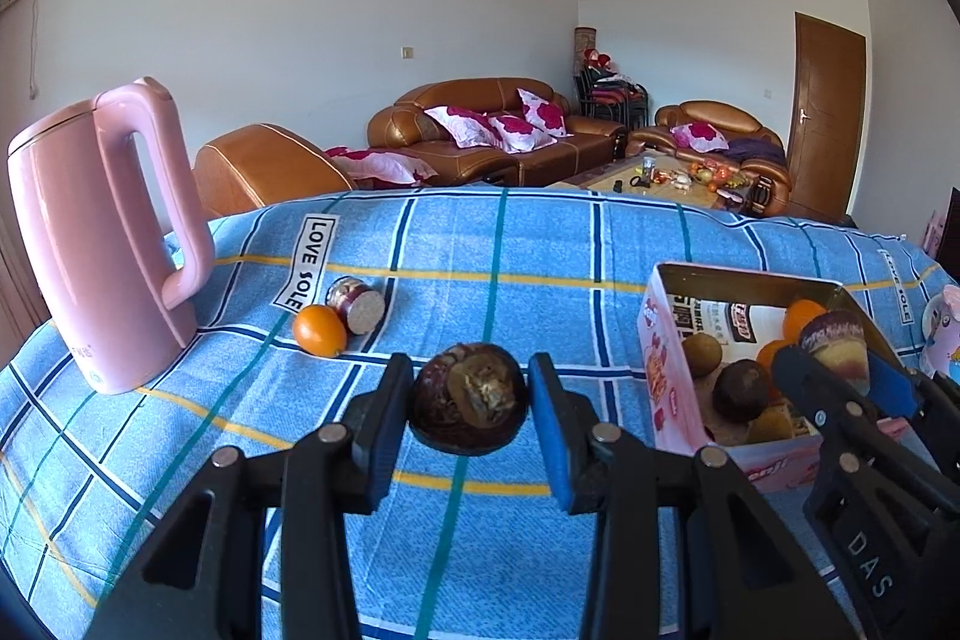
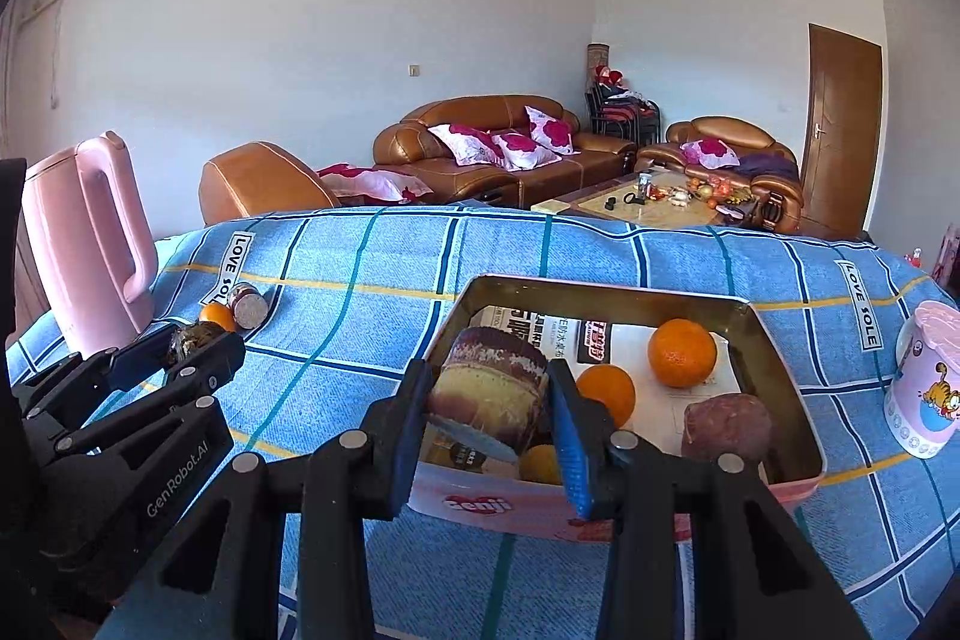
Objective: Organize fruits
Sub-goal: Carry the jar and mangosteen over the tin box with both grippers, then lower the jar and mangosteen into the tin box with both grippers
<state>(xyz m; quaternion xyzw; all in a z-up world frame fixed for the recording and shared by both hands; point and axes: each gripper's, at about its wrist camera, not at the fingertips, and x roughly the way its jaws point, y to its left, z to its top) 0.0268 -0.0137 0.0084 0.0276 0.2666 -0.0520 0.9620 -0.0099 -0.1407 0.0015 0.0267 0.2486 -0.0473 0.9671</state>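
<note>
Both claws are loaded; the left claw [image 1: 471, 400] grips a dark round fruit [image 1: 469, 400] between its blue pads, held above the checked cloth on the counter [image 1: 480, 244], well short of the tin [image 1: 666, 358]; the right claw [image 2: 489, 400] is clamped on a cut fruit piece [image 2: 489, 388] with a dark rind and yellow flesh, hanging over the near wall of the tin [image 2: 600, 505].

The tin already holds two oranges [image 2: 682, 352], a brown fruit [image 2: 726, 427] and more; free floor is scarce.

We judge the step in hand to be placing; we lower the right piece into the near-left gap before releasing, not from height; the left waits clear to avoid claw contact.

One orange [image 1: 320, 330] and a cut piece [image 1: 357, 307] remain beside the pink kettle [image 1: 102, 244].
</note>
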